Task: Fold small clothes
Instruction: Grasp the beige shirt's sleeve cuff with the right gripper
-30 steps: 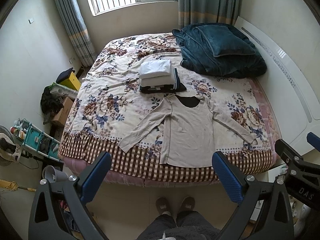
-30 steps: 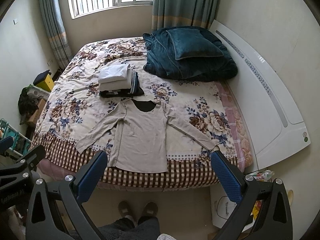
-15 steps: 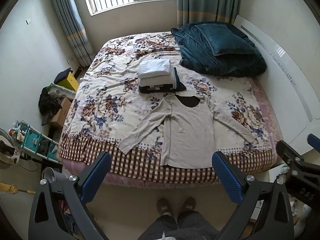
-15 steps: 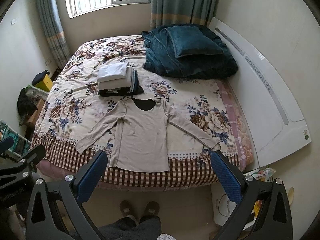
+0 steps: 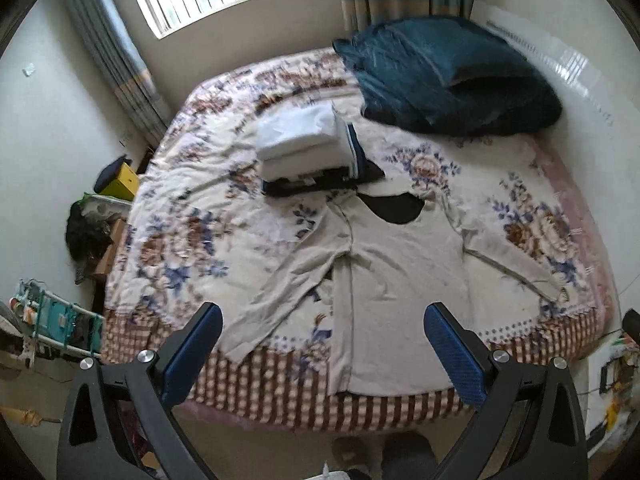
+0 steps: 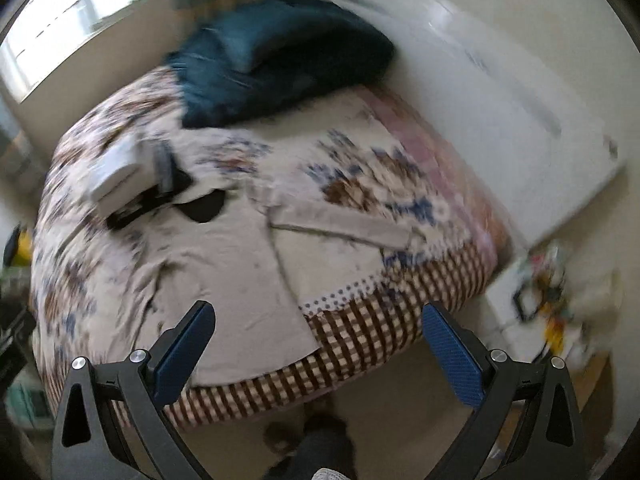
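A beige long-sleeved shirt (image 5: pixel 400 280) lies flat, face up, on the floral bedspread (image 5: pixel 192 240), sleeves spread, hem at the near bed edge. It also shows in the blurred right wrist view (image 6: pixel 232 280). A stack of folded clothes (image 5: pixel 304 144) sits just beyond the collar. My left gripper (image 5: pixel 323 350) is open and empty, held above the near bed edge over the shirt's hem. My right gripper (image 6: pixel 319 350) is open and empty, near the shirt's lower right corner.
A dark teal blanket with a pillow (image 5: pixel 448 80) lies at the head of the bed by the white headboard (image 5: pixel 580 92). A rack and boxes (image 5: pixel 52 320) stand on the floor at the left. Clutter (image 6: pixel 548 300) lies on the floor at the right.
Both grippers have moved forward and down toward the bed, so the shirt looks larger. The right gripper has swung right and tilted, blurring its view. Both remain open.
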{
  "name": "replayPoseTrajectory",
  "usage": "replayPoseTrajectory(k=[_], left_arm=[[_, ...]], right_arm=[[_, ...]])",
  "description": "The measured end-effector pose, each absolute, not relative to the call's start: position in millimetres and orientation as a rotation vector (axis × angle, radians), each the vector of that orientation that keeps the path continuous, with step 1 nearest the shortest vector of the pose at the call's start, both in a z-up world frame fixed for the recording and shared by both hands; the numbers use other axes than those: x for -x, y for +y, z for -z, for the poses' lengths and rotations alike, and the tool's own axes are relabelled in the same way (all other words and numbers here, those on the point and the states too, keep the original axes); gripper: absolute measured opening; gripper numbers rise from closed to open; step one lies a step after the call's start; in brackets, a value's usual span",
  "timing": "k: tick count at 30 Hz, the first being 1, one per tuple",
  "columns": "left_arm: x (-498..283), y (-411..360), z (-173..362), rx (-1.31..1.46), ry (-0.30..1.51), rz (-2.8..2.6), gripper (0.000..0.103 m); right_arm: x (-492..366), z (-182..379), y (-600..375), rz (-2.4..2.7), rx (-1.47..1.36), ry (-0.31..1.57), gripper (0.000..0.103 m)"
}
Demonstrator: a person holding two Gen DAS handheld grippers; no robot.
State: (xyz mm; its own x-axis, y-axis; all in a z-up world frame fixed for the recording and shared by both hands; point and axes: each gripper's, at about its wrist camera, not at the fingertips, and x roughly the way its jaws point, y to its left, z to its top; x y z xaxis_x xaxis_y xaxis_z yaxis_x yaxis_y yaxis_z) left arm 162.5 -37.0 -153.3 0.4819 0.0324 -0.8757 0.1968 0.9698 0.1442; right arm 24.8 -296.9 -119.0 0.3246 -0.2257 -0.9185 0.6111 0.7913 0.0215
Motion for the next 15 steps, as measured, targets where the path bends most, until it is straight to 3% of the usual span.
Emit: replayPoseTrajectory(k=[15], left_arm=[[-295.4,-162.3,401.1,-0.332,1.323,0.045,0.103]], right_arm=[[-68.3,443.0,-556.1,0.950,-1.081,1.178,0.103]])
